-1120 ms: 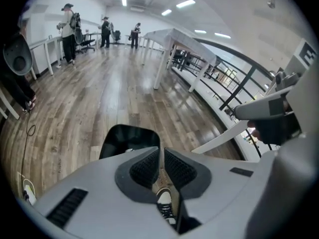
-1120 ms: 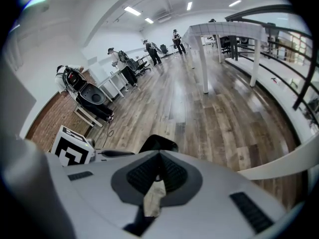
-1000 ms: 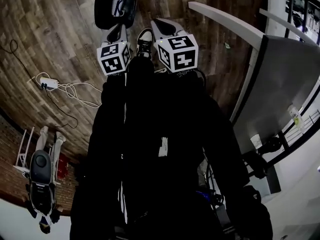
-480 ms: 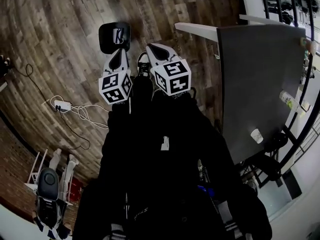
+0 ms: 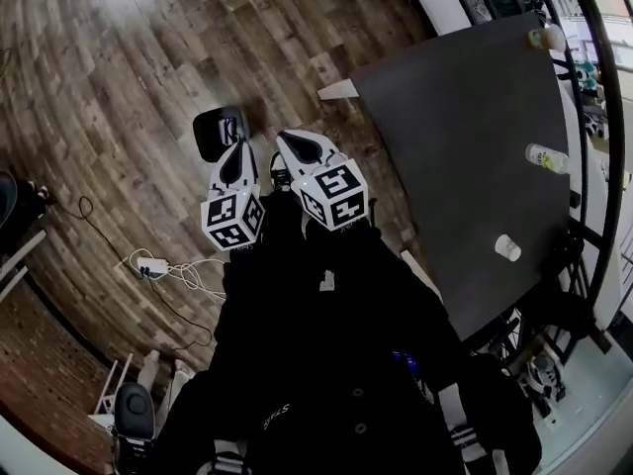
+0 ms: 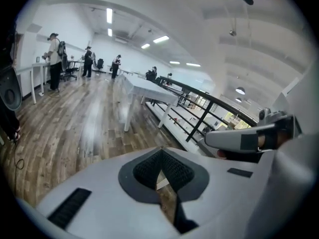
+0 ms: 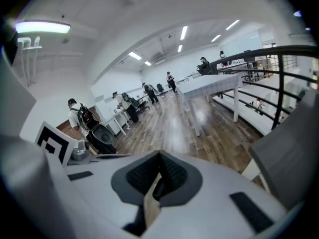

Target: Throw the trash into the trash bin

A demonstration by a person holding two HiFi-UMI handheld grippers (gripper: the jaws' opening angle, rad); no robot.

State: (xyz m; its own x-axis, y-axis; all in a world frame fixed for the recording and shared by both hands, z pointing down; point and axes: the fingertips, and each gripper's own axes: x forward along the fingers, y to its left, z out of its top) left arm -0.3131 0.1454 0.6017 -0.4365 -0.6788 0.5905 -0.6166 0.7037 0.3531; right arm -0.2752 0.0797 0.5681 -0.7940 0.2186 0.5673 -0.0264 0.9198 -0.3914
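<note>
In the head view both grippers are raised close in front of my dark-clothed body. My left gripper (image 5: 234,156) and right gripper (image 5: 295,146) are side by side, jaws shut, with nothing in either. Just beyond the left one, a black trash bin (image 5: 220,129) stands on the wooden floor, partly covered by it. A dark table (image 5: 465,166) at right carries a plastic bottle (image 5: 547,156), a white cup (image 5: 506,248) and a small object (image 5: 547,38) at its far end. The left gripper (image 6: 160,151) and the right gripper (image 7: 159,156) point out over the room floor, pads together.
A white power strip with cables (image 5: 153,265) lies on the floor at left. A black railing (image 5: 603,166) runs behind the table. Several people stand at desks far off (image 6: 55,59), and a long white table (image 6: 144,88) stands in the room.
Both grippers have risen away from the floor and the bin, which now looks smaller. The head view has swung, and more of the dark table with its bottle and cup shows.
</note>
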